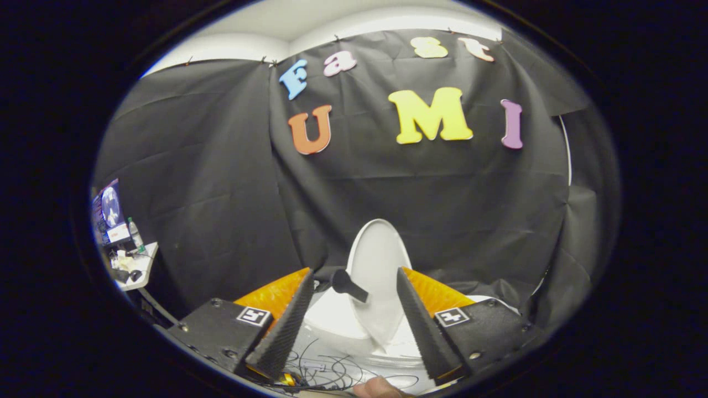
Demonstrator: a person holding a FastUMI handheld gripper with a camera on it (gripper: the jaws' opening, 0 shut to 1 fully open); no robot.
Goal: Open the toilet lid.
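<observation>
the black cloth wall (232, 182) hung behind everything, and against it stood the toilet (337, 323), straight ahead of the gripper (354, 290) and a little below it. the toilet lid (379, 265) sat between the two fingers and just beyond their tips, already raised nearly upright, its long axis running up and down and leaning back toward the cloth. a dark handle-like piece (348, 284) stuck out beside the lid's lower left edge; what it belonged to was hard to tell. the gripper pointed forward and slightly downward at the bowl, its fingers spread wide apart and holding nothing, neither one touching the lid. judged from this, the lid looked almost fully open, with at most a last push backward remaining. loose wires (326, 370) lay under the fingers, and off to the left a small table (145, 265) held a bottle (134, 235) and clutter.
</observation>
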